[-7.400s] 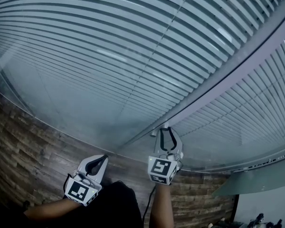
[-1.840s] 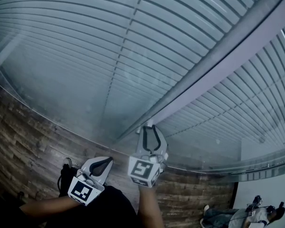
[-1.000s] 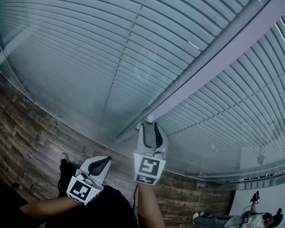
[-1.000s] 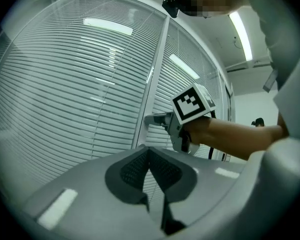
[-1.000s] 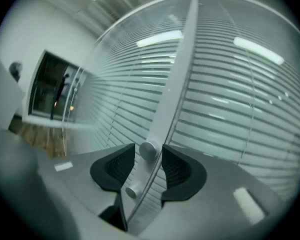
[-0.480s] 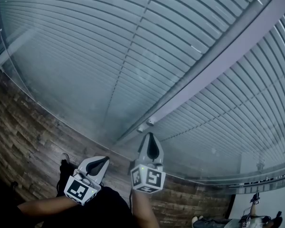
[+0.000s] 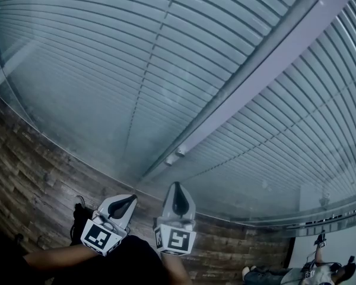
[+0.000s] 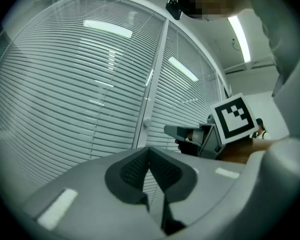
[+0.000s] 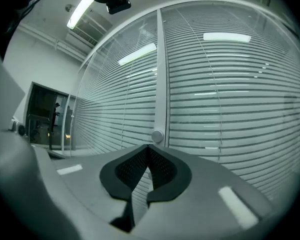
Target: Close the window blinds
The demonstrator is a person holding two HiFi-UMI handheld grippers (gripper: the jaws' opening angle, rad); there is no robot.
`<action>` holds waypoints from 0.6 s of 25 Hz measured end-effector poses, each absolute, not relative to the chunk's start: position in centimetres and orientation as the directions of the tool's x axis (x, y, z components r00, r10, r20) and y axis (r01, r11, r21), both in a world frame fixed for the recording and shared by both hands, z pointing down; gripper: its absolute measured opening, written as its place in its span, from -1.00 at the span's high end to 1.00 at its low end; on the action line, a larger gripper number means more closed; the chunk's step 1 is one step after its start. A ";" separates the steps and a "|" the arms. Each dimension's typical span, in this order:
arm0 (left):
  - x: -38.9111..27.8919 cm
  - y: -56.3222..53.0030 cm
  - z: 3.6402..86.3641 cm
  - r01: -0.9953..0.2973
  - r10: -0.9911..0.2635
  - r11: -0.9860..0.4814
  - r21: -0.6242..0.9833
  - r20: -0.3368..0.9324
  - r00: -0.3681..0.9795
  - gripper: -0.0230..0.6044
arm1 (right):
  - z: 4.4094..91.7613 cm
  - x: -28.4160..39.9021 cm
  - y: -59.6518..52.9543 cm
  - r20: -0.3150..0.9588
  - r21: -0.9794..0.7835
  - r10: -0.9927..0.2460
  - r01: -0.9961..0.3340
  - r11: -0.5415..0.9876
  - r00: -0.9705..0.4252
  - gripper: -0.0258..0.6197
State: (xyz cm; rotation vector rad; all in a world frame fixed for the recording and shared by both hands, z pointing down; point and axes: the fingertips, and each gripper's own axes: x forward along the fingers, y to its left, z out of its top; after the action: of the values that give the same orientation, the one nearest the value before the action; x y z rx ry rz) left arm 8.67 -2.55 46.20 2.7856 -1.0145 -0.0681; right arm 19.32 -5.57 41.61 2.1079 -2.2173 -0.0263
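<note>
The window blinds [image 7: 107, 52] fill most of the head view: long pale slats in level rows with thin dark lines between them, hanging behind glass on both sides of a grey upright frame post [image 7: 273, 46]. The post divides the blinds into a wide pane on the left and a narrower one on the right. Below the glass runs a wood-plank floor [image 7: 29, 159], dark and streaky.

Both grippers are held low in front of the glass, near each other and well short of the blinds. The left gripper [image 7: 130, 197] points up and slightly right, and its marker cube [image 7: 99, 237] sits over the person's dark clothing. Its own view shows the jaws together with nothing between the ribbed pads [image 8: 132, 168]. The right gripper [image 7: 177, 184] stands just beside it and points straight up at the foot of the post. Its jaws are also pressed together and empty, and only slats show past its tips [image 9: 149, 148].

Two small round knobs [image 7: 173, 157] sit on the lower part of the post. They are above the right gripper's tips and clear of them. The right gripper view has one knob [image 9: 157, 136] just over the closed jaws, not touching.

At the bottom right corner another person [image 7: 279, 273] shows, small and dim.
</note>
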 end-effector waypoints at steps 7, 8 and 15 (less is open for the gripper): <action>9.6 -3.1 46.0 -0.642 -0.651 -0.745 0.179 0.015 0.759 0.93 | 42.3 19.8 -5.1 0.052 0.064 -0.997 -0.996 0.058 -0.054 0.92; 9.5 -3.1 45.7 -0.644 -0.653 -0.743 0.180 0.014 0.757 0.93 | 42.1 19.7 -5.0 0.053 0.066 -0.997 -0.996 0.059 -0.056 0.92; 10.6 -2.5 44.9 -0.629 -0.644 -0.756 0.179 -0.034 0.764 0.93 | 41.8 20.4 -4.7 0.055 0.099 -0.997 -0.993 0.062 -0.057 0.92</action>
State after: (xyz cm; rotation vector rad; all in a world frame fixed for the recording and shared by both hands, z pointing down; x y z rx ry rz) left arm 10.58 -2.49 44.92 2.8013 -1.0179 -0.1401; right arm 20.40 -4.67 41.84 2.0792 -2.2080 -0.0527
